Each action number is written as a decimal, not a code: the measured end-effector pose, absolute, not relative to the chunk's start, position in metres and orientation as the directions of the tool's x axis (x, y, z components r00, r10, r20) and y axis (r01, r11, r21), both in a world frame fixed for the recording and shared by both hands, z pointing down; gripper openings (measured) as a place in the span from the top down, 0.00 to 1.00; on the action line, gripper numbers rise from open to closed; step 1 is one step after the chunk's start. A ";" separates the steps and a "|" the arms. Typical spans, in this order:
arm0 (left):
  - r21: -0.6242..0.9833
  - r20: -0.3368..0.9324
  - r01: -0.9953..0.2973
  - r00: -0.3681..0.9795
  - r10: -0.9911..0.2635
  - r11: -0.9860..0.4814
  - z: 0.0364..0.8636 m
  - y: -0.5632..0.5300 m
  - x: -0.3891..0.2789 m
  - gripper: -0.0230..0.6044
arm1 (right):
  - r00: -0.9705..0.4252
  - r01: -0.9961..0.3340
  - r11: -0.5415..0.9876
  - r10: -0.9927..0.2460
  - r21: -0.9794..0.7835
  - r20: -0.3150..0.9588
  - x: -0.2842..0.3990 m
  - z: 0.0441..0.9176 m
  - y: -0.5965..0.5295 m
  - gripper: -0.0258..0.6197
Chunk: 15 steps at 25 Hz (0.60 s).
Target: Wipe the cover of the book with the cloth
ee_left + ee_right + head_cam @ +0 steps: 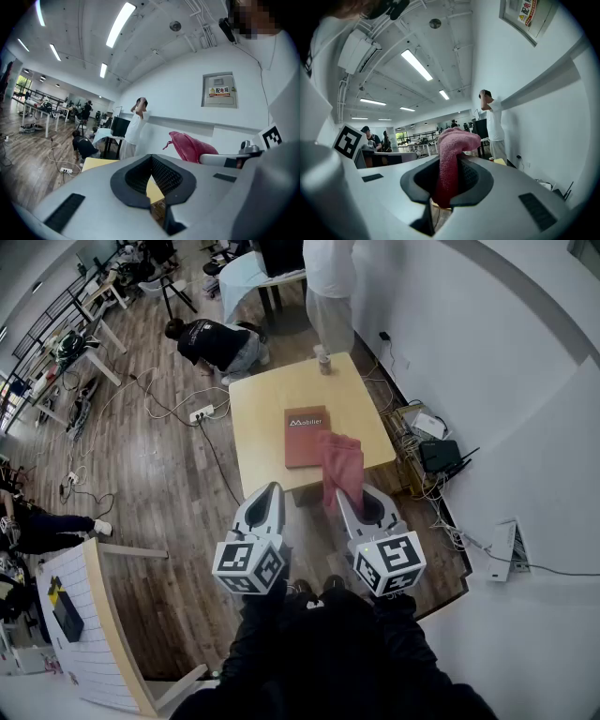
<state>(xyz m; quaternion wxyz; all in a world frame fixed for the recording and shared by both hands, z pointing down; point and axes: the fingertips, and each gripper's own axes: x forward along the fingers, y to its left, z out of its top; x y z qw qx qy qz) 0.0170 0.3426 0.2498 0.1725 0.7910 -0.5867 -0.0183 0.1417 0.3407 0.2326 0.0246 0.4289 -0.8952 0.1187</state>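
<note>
One cloth [340,468] hangs pinched between the right tool's [356,495] jaws, book [306,438] beyond

The cloth [341,470] covers the book's [302,432] near right corner, perhaps more.

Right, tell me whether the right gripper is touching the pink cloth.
Touching. The right gripper view shows the pink cloth pinched between the jaws of the right gripper, with its upper end bunched above their tips.

1 book [307,436], 1 cloth [341,465], 1 tbl [262,418]
</note>
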 end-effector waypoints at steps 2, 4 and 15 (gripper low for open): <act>0.296 0.171 -0.921 0.311 -0.935 -0.253 0.252 0.341 0.019 0.91 | -0.631 -0.774 0.606 -0.761 -0.184 0.147 0.144 0.235 0.340 0.85; 0.296 0.166 -0.921 0.312 -0.935 -0.254 0.252 0.339 0.021 0.91 | -0.633 -0.773 0.610 -0.760 -0.176 0.147 0.146 0.235 0.337 0.85; 0.293 0.185 -0.928 0.291 -0.939 -0.230 0.263 0.332 0.027 0.91 | -0.637 -0.769 0.609 -0.754 -0.193 0.160 0.155 0.243 0.331 0.85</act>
